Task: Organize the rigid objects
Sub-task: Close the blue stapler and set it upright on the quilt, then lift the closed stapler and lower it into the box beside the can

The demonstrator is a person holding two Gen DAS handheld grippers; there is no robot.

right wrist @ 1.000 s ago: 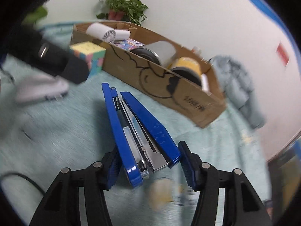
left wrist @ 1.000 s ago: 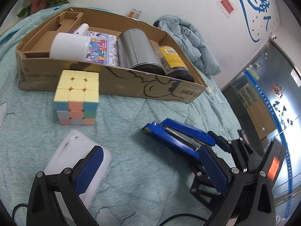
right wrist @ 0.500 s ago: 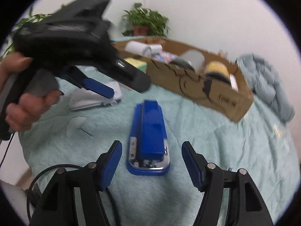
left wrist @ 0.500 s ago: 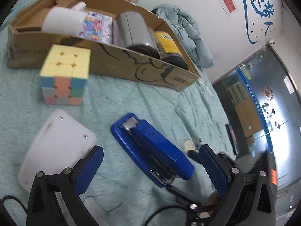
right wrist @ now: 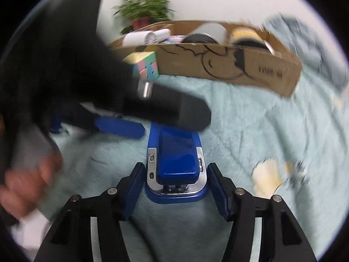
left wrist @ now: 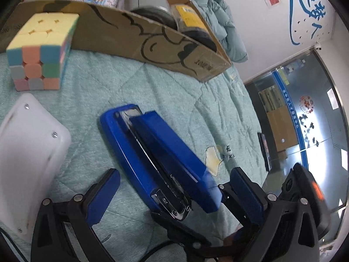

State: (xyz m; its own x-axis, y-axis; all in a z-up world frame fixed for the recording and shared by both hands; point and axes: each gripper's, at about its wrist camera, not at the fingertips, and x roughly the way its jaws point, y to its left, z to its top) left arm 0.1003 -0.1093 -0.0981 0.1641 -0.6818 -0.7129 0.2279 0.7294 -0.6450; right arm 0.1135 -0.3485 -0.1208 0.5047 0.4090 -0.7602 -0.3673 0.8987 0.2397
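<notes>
A blue stapler (left wrist: 157, 152) lies flat on the teal quilt, its hinge end toward both grippers. My left gripper (left wrist: 174, 196) is open, and the stapler's rear lies between its wide-apart fingers, untouched. My right gripper (right wrist: 175, 187) straddles the same end of the stapler (right wrist: 176, 152). Its jaws are closing and the blue pads stand right beside the base with barely a gap. In the right wrist view the left gripper (right wrist: 120, 126), held by a hand (right wrist: 26, 181), hangs over the stapler's far end. A pastel puzzle cube (left wrist: 41, 50) stands against the cardboard box (left wrist: 135, 35).
The cardboard box (right wrist: 218, 63) holds a white roll, a printed pack, a metal can and a yellow-labelled jar. A white plastic piece (left wrist: 28, 152) lies left of the stapler. A pale jacket (left wrist: 224, 21) is bunched behind the box, and a potted plant (right wrist: 144, 11) stands at the back.
The right gripper held the stapler on its side, set it flat, let go and rolled level over its rear. The left gripper moved right and down until the stapler lay between its fingers.
</notes>
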